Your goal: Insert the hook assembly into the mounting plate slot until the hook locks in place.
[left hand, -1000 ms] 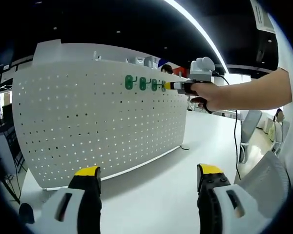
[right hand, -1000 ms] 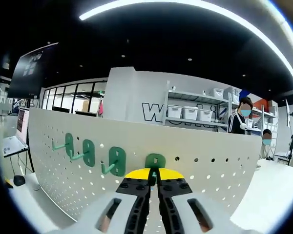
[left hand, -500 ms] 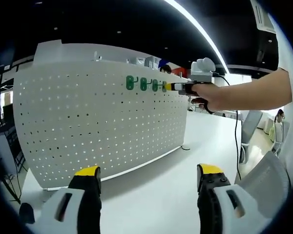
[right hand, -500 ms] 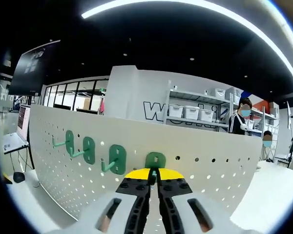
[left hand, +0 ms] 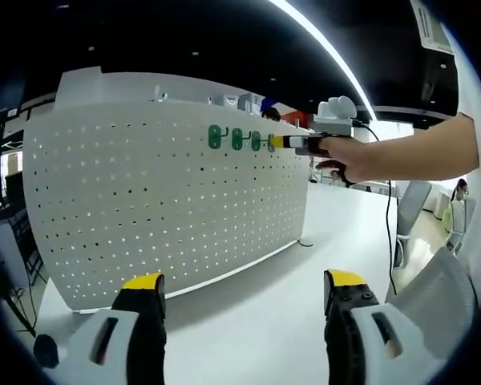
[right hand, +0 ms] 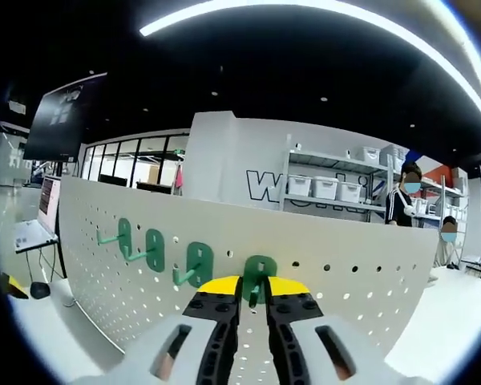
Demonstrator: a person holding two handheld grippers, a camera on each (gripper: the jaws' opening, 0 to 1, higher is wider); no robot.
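Since a second ago the right gripper view has drifted a little, so the row of green hooks sits slightly further right and lower in it, and the jaws that were pressed together on the fourth hook now stand a small way apart around it; in the left gripper view the scene is nearly unchanged. Largest in both views is the white perforated mounting plate (left hand: 160, 200), standing upright on the white table (left hand: 305, 273). Three green hooks (right hand: 154, 250) are already seated along its upper row, and the hook assembly (right hand: 257, 277) sits just beside them, its backplate against the plate face straight ahead of the right gripper (right hand: 256, 298). That gripper's jaws are barely parted with the hook's stem between them; whether they grip it or only bracket it I cannot tell. From the other side, the right gripper (left hand: 298, 143) reaches in level with the hook row, its long axis running straight into the plate, so any further push goes along that axis. The left gripper (left hand: 244, 293) hangs wide open and empty, low over the table and well apart from the hooks, so the right hand is the nearer one.
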